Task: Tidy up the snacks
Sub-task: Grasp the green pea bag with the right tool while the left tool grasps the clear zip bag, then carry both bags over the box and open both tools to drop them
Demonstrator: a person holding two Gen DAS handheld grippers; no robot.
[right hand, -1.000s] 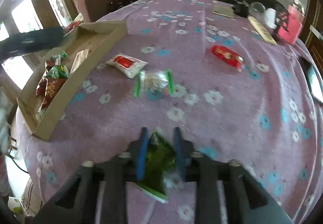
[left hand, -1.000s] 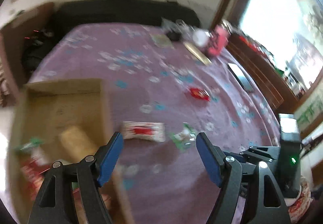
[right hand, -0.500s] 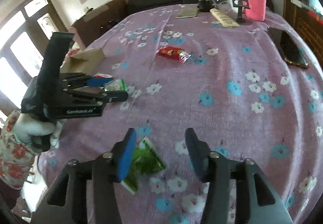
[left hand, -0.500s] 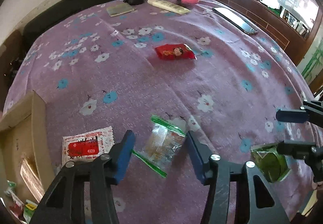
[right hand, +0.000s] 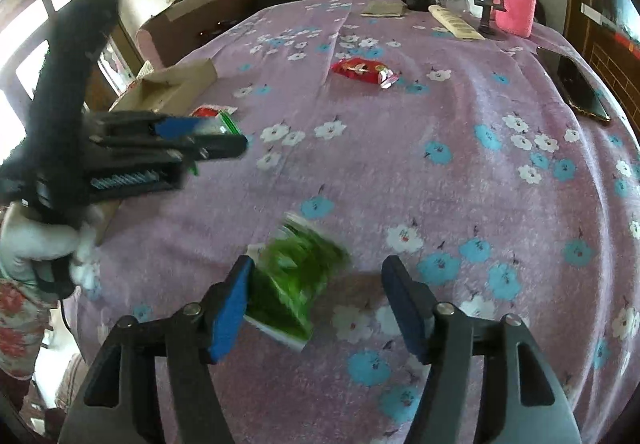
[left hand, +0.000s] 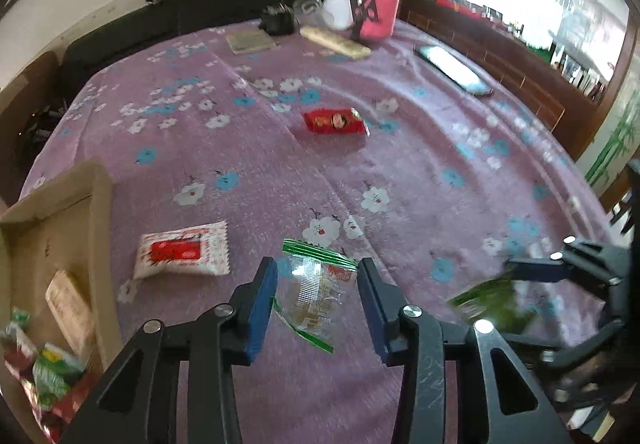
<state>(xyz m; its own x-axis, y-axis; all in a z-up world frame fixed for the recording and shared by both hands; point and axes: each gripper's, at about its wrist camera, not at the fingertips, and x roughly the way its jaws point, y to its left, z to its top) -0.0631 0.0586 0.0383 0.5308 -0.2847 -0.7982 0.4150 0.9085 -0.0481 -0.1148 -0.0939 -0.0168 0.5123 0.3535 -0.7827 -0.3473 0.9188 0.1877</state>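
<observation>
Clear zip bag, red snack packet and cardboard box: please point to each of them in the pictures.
clear zip bag [left hand: 316, 290], left wrist view, on its transparent middle.
red snack packet [left hand: 334, 121], left wrist view, on the printed front.
cardboard box [left hand: 102, 203], left wrist view, on its near side wall.

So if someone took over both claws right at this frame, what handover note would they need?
Left claw: open, straddling the clear zip bag on the purple cloth, not closed on it.
Right claw: open; the green packet lies between its fingers, blurred, against the left finger.
Done: several snacks sit in the cardboard box at the left.
Left: zip bag, green packet, white-and-red packet beside the box, red packet mid-cloth.
</observation>
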